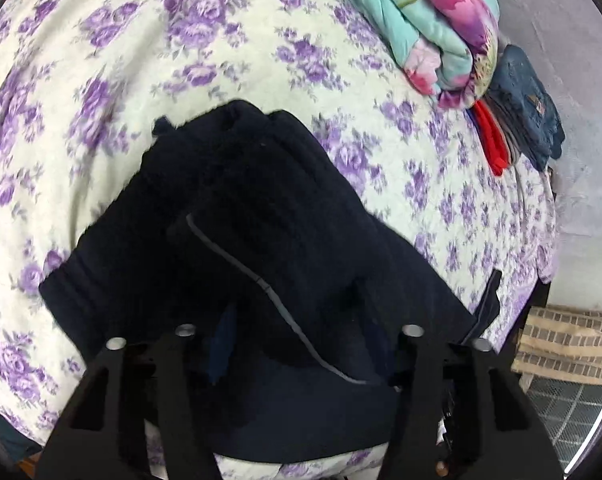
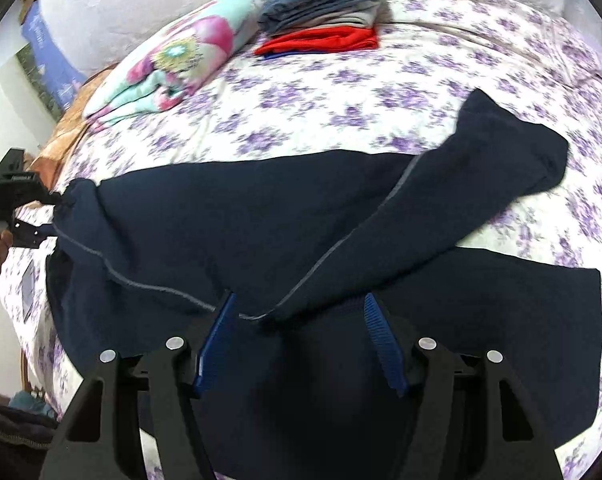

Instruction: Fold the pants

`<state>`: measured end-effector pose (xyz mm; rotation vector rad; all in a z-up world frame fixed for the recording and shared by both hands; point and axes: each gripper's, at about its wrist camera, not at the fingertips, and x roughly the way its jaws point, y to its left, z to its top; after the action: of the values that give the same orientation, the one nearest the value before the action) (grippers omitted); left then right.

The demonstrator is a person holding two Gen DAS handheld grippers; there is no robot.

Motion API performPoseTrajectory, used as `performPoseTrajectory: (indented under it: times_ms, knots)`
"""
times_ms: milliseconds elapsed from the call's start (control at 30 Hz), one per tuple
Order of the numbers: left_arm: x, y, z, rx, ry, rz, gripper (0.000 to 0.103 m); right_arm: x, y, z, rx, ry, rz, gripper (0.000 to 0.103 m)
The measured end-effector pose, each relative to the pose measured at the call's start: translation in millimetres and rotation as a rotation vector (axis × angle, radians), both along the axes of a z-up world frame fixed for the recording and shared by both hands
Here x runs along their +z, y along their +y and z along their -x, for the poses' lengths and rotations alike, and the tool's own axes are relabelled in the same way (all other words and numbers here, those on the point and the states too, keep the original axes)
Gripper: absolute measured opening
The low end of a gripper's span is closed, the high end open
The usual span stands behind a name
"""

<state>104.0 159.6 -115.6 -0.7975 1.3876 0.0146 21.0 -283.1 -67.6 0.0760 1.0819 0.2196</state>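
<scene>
Dark navy pants (image 2: 261,216) with a grey side stripe lie across the floral bedspread. One leg is thrown diagonally over the rest, its cuff (image 2: 517,144) at the right. My right gripper (image 2: 299,312) is open, its blue fingers (image 2: 375,320) spread just above the cloth near the stripe. In the left wrist view the pants (image 1: 241,208) fill the middle. My left gripper (image 1: 297,320) is open over them, its blue fingers (image 1: 221,340) wide apart and partly sunk in folds. The left gripper also shows in the right wrist view (image 2: 17,204) at the pants' left end.
A folded teal and pink quilt (image 2: 173,64) and a stack of folded jeans and red clothes (image 2: 325,12) lie at the far side of the bed (image 2: 341,92). In the left wrist view the bed edge (image 1: 541,264) drops to a brick-pattern box (image 1: 569,344).
</scene>
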Motion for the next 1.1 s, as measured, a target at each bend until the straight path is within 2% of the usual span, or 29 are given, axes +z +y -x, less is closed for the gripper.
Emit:
performPoseTrajectory:
  times_ms: [67, 133, 233, 300, 333, 367, 433, 467, 533, 567, 600, 633, 733, 867, 967, 1033, 1100]
  knots:
    - [3, -3, -5, -0.013, -0.010, -0.042, 0.033, -1, -5, -3, -0.036, 0.024, 0.022, 0.066]
    - [10, -7, -7, -0.040, -0.046, -0.075, 0.029, -4, -13, -6, -0.084, 0.057, 0.027, 0.066]
    - [16, -12, -7, -0.061, -0.060, -0.113, 0.029, -8, -24, -10, -0.149, 0.100, -0.037, 0.066]
    - [11, -10, -9, -0.046, -0.042, -0.098, 0.032, -10, -24, -15, -0.174, 0.110, -0.056, 0.066]
    - [7, -9, -10, -0.042, -0.033, -0.085, 0.038, -12, -21, -20, -0.179, 0.115, -0.046, 0.066]
    - [2, -7, -10, -0.034, -0.025, -0.065, 0.050, -15, -18, -24, -0.185, 0.121, -0.032, 0.066]
    - [-8, -6, -12, -0.020, -0.008, -0.018, 0.055, -22, -13, -36, -0.201, 0.137, -0.045, 0.065]
    - [-11, -7, -12, -0.017, -0.002, -0.018, 0.055, -28, -11, -41, -0.206, 0.154, -0.057, 0.061]
    - [-15, -9, -13, -0.014, 0.004, -0.028, 0.052, -38, -9, -49, -0.237, 0.198, -0.090, 0.025]
    - [-15, -9, -13, -0.010, 0.002, -0.036, 0.039, -38, -8, -50, -0.246, 0.196, -0.096, 0.018]
    - [-13, -9, -13, -0.009, -0.010, -0.041, 0.029, -37, -7, -51, -0.247, 0.183, -0.097, 0.007]
    - [-10, -10, -13, -0.027, -0.044, -0.015, 0.017, -36, -7, -52, -0.243, 0.172, -0.100, 0.006]
    - [6, -14, -10, -0.068, -0.074, -0.078, 0.017, -28, -12, -48, -0.234, 0.158, -0.142, 0.006]
    - [46, -10, 12, -0.121, -0.124, -0.145, 0.017, 22, -16, -22, -0.145, 0.072, -0.184, 0.006]
    - [67, 0, 37, -0.155, -0.152, -0.146, 0.018, 46, -15, 4, -0.065, 0.066, -0.214, 0.006]
    - [69, 6, 54, -0.183, -0.149, -0.192, 0.019, 46, -5, 23, 0.003, 0.093, -0.220, 0.006]
    - [58, 11, 65, -0.207, -0.138, -0.248, 0.021, 32, 5, 33, 0.041, 0.139, -0.213, 0.006]
